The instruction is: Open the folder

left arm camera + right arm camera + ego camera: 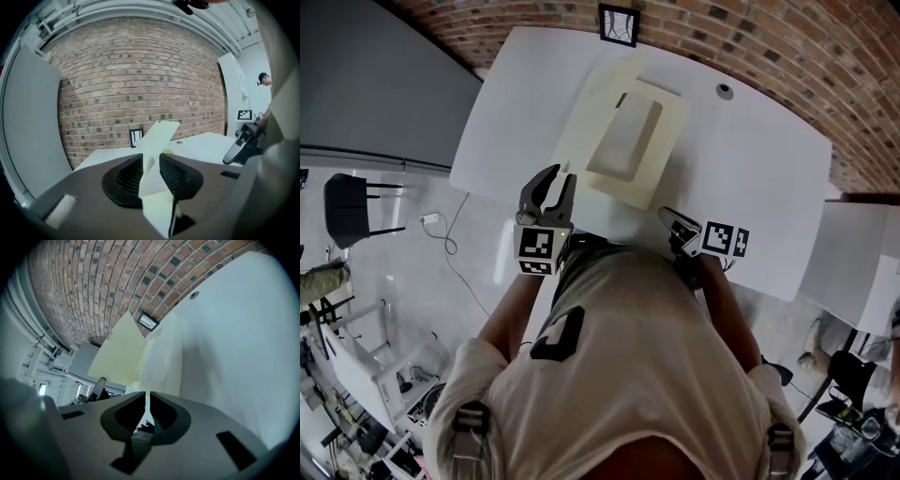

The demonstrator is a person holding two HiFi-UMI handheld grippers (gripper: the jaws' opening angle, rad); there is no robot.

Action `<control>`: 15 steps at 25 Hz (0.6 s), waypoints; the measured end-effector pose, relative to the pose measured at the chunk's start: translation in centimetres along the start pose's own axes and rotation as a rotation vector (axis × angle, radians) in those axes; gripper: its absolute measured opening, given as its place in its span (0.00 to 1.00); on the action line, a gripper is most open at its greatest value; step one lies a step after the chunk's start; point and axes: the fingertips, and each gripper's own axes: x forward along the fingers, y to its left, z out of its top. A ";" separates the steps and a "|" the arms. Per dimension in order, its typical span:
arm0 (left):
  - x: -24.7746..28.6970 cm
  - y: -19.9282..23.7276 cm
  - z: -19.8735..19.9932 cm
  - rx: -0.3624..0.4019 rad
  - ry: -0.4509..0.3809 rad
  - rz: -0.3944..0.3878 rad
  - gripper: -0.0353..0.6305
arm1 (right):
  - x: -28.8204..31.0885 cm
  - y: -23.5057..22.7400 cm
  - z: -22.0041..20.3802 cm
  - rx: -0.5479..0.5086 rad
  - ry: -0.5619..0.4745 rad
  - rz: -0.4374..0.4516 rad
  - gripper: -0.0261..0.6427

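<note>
**Task item.** The cream folder (667, 131) lies on the white surface (759, 169), left of its middle. Its cover (117, 352) stands tilted up off the lower leaf, on the left side. The folder is judged partly open, with the cover not yet laid flat.

**Left claw** (151, 161). It is pinching the cover. The sheet passes edge-on between the ribbed pads and touches both. The pads are not hard together, so the hold reads as light. Judged purpose: to carry the raised leaf up and over to the left.

**Right claw** (146, 398). The jaws are all but pressed together on a thin pale edge, the near edge of the folder. Judged purpose: to anchor the lower leaf so it neither slides nor rises with the cover.

**Surroundings.**
- A small black-framed card (618, 24) stands at the far edge of the surface, near the folder's far corner.
- A round cable port (725, 91) sits in the surface to the far right, apart from the folder.
- A brick wall (140, 70) runs beyond the surface.
- A dark chair (345, 208) and a cable (450, 239) are on the floor to the left.
- A second white surface (853, 267) stands to the right.

**Obstructions.** Nothing lies on the folder. The left edge of the surface is near, so the swung cover may end close to it or over it. The person's torso hides the near edge in the head view.
</note>
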 end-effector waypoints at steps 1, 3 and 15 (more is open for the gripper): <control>0.2 -0.1 0.0 0.058 0.006 0.004 0.18 | 0.0 0.1 0.0 0.000 0.000 -0.002 0.07; 0.8 -0.4 -0.2 0.206 0.020 0.012 0.18 | 0.1 0.2 0.1 -0.005 -0.002 -0.006 0.07; 3.0 -2.3 0.0 0.516 0.028 -0.027 0.08 | -0.2 0.1 0.4 0.004 -0.035 -0.022 0.07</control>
